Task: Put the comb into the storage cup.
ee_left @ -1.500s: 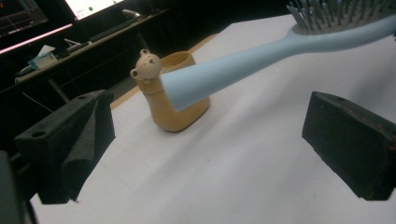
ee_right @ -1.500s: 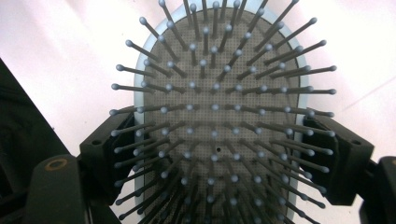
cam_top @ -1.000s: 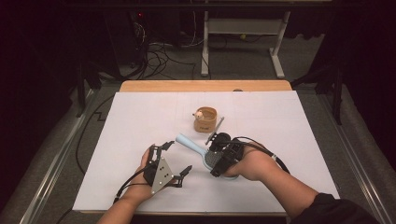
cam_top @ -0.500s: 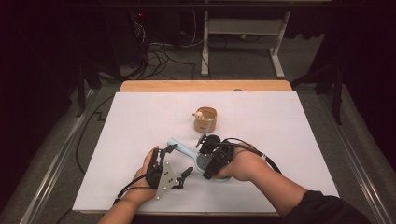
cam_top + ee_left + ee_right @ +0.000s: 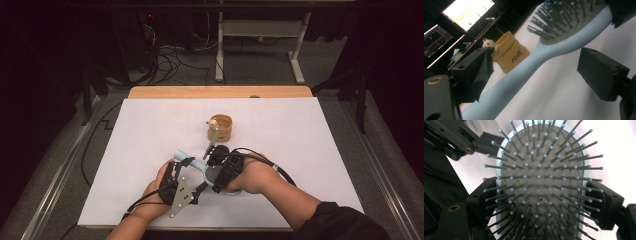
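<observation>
White sheeting covers the table (image 5: 150, 150), with a strip of bare wood along its far edge and dark floor, cables and a desk frame beyond. Near the near edge, about midway along it, lies a pale blue hairbrush (image 5: 197, 164), bristles up. The right gripper (image 5: 220, 172) clamps the brush head, one black jaw pressed against each side of the oval pad. The left gripper (image 5: 187, 175) has its jaws spread wide on either side of the handle; the left pad sits against or just beside it, the right pad stands well apart. Toward the table's middle stands a small tan fabric pouch (image 5: 509, 53), open at the top, with a small white rounded piece (image 5: 487, 43) showing at its rim.
</observation>
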Demonstrator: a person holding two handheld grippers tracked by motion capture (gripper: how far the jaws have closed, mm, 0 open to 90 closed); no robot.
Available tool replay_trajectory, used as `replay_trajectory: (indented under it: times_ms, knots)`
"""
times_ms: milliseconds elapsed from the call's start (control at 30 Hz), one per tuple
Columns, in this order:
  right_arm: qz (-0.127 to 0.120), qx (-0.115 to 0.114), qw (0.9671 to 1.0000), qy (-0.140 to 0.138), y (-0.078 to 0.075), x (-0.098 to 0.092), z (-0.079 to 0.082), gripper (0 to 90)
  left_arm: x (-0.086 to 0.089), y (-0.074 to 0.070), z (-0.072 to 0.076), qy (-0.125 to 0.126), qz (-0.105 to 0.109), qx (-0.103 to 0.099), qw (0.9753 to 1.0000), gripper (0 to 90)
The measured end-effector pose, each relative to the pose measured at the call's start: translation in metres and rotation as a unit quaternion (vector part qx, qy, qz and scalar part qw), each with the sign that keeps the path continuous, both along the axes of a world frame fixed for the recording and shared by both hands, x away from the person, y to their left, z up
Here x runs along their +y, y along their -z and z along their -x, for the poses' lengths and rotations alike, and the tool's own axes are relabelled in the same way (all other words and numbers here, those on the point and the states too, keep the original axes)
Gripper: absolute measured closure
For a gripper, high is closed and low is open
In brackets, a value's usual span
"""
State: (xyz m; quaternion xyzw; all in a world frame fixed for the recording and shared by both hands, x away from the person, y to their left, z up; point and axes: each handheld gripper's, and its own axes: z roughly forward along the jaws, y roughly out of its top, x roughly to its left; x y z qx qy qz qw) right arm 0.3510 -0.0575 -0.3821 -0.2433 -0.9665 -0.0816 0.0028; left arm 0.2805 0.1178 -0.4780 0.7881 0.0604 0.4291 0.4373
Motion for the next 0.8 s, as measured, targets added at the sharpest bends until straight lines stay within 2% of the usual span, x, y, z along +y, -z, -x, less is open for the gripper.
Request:
replay_trajectory:
  times_ms: [567,700,800]
  knots:
    - [0.003,0.007,0.9999,-0.008,0.001,0.013,-0.001,20.6,-0.003,0.002,0.001,-0.002,-0.029,-0.014,0.9995,19.5]
    - [0.005,0.006,0.9999,-0.008,0.002,0.014,-0.001,20.6,-0.003,0.003,0.002,0.003,-0.036,-0.016,0.9992,24.9]
    - [0.006,0.008,0.9999,-0.007,0.002,0.015,-0.002,20.6,-0.004,0.004,0.003,0.005,-0.041,-0.024,0.9988,30.8]
